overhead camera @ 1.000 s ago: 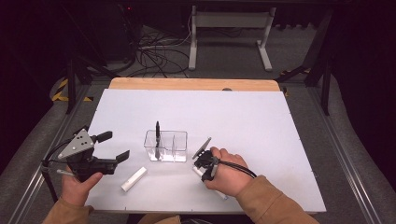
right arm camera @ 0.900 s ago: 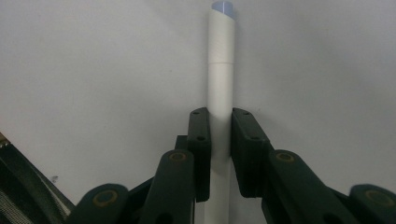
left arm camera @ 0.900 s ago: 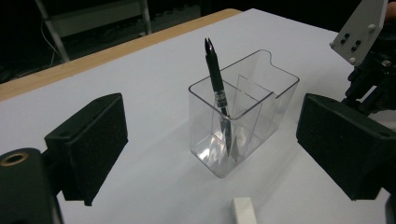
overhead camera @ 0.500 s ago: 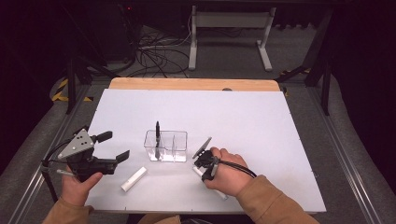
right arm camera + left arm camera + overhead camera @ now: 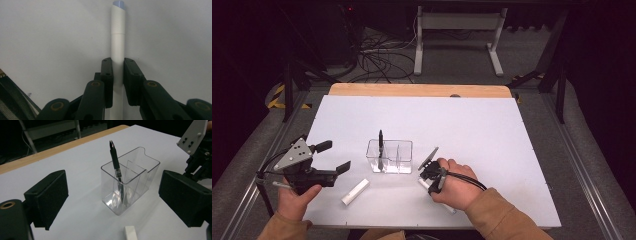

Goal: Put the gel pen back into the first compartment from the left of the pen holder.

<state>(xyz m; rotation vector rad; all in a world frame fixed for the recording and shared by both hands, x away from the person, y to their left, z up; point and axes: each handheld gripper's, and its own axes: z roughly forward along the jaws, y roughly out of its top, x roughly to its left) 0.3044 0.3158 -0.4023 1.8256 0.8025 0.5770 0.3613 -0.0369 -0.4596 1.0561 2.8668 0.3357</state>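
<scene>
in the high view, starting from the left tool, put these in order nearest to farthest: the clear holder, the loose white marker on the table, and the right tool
1. The loose white marker, lying just right of the left tool, near the front edge.
2. The clear holder, mid-table, with a black pen standing in its left compartment.
3. The right tool, beyond the holder, closed on another white marker.

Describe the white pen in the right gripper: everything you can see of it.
The white pen is a slim matte cylinder, plastic by its look, with a seam partway along and a slanted bluish end. It lies flat on the white table, pointing away along the right gripper, whose two black jaws are shut against its sides.
</scene>
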